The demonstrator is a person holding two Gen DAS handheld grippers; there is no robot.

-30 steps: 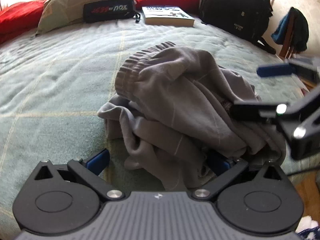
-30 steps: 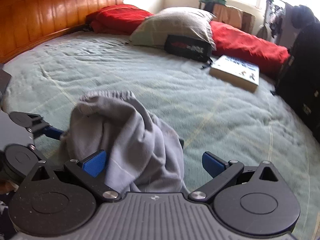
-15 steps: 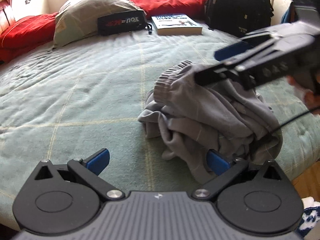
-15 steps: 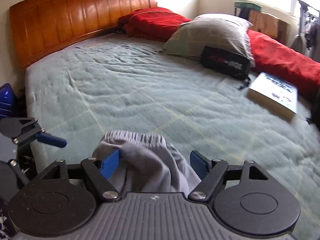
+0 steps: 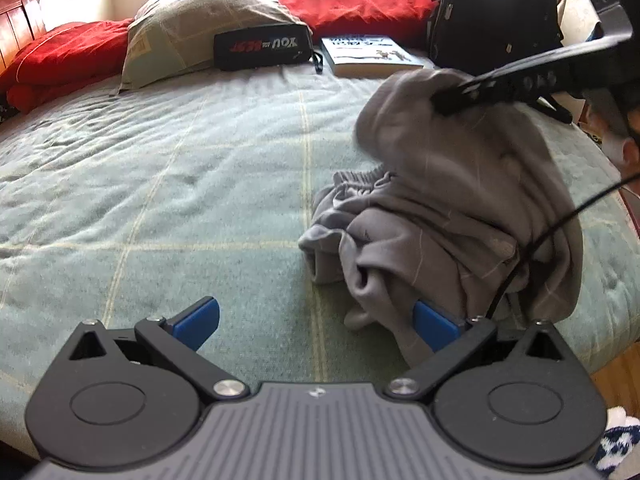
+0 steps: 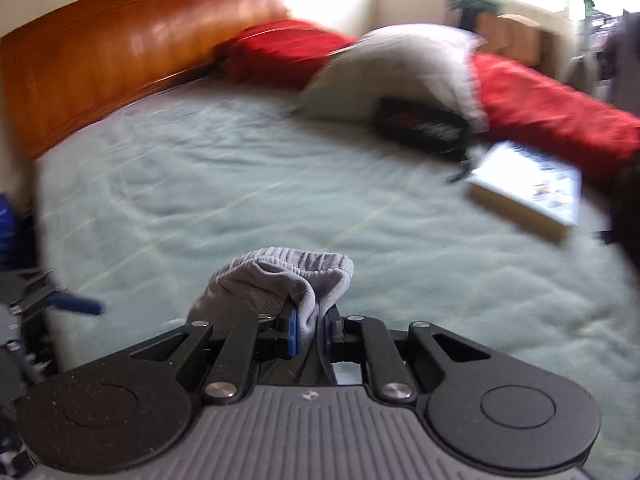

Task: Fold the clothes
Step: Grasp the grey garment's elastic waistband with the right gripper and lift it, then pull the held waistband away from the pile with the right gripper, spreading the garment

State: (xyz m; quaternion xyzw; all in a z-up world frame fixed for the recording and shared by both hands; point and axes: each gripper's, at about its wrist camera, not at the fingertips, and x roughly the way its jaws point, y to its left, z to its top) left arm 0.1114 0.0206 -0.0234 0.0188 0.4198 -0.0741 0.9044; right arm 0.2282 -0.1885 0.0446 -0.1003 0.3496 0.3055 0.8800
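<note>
The right tongs [image 6: 308,334] are closing on a ribbed hem of the grey garment [image 5: 452,216], the cloth pinched between the 2 blue pads [image 6: 293,334] and lifted so that a peak of fabric hangs from them above the heap. The left tongs [image 5: 316,326] stand released, jaws wide, low at the near side of the pile; a fold of grey cloth drapes against the right-hand pad, but nothing is gripped between the 2 pads. The garment sits crumpled on the green blanket of the bed [image 5: 160,184], near the bed's edge, with 1 elastic band showing in the middle of the heap. Well apart from it, by the pillow [image 5: 188,24], lie a black pouch [image 5: 262,46] and a book [image 5: 368,56]. As for the fold, I judge it barely begun: no crease is made, the cloth is not yet spread flat, and only 1 edge is in hand. What is left seems to be finding a second edge for the left tongs, shaking or laying the garment out, and then all the folding itself.
</note>
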